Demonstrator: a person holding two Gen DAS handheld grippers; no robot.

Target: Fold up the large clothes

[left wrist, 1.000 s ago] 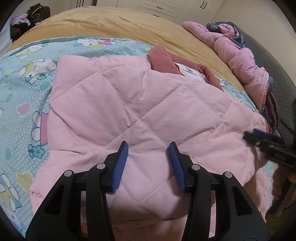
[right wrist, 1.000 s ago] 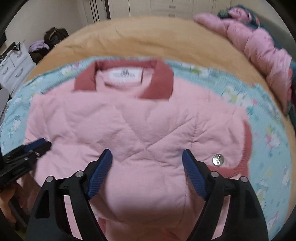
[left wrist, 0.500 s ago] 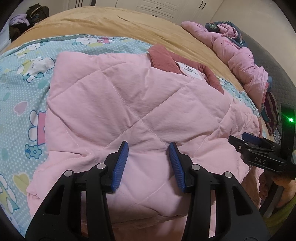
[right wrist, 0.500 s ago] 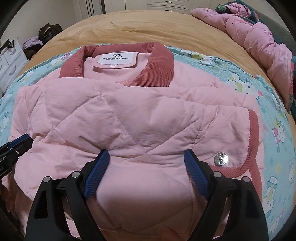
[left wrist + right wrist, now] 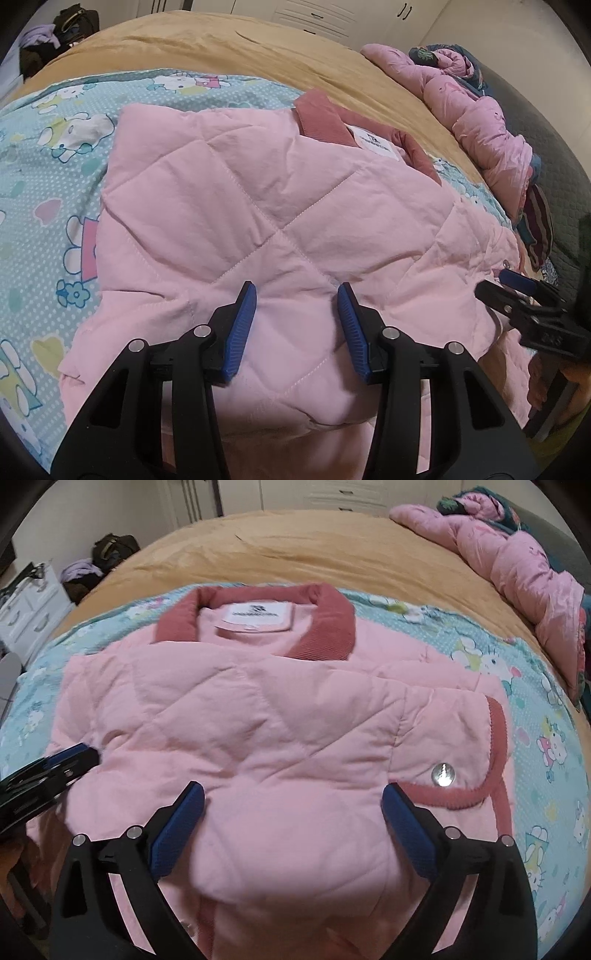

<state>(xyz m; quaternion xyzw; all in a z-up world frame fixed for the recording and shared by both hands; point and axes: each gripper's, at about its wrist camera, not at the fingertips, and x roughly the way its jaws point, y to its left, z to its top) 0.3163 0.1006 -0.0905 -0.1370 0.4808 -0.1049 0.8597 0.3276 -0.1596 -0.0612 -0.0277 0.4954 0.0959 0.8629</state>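
Already the pink quilted jacket (image 5: 258, 731) lies partly folded just ahead of both sets of jaws on the patterned blanket (image 5: 546, 738) on the bed (image 5: 295, 554): sleeves look tucked in, collar (image 5: 325, 627) at the far end. Left gripper (image 5: 295, 325) hovers with jaws partly apart, gripping nothing. Right gripper (image 5: 291, 830) has jaws opening wide, fabric below but unpinched. Likely left: folding the hem toward the collar.

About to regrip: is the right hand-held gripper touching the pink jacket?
Cannot tell. In the right wrist view the right hand-held gripper is opening over the pink jacket, with fabric showing between the fingers, but neither contact nor a gap shows plainly.
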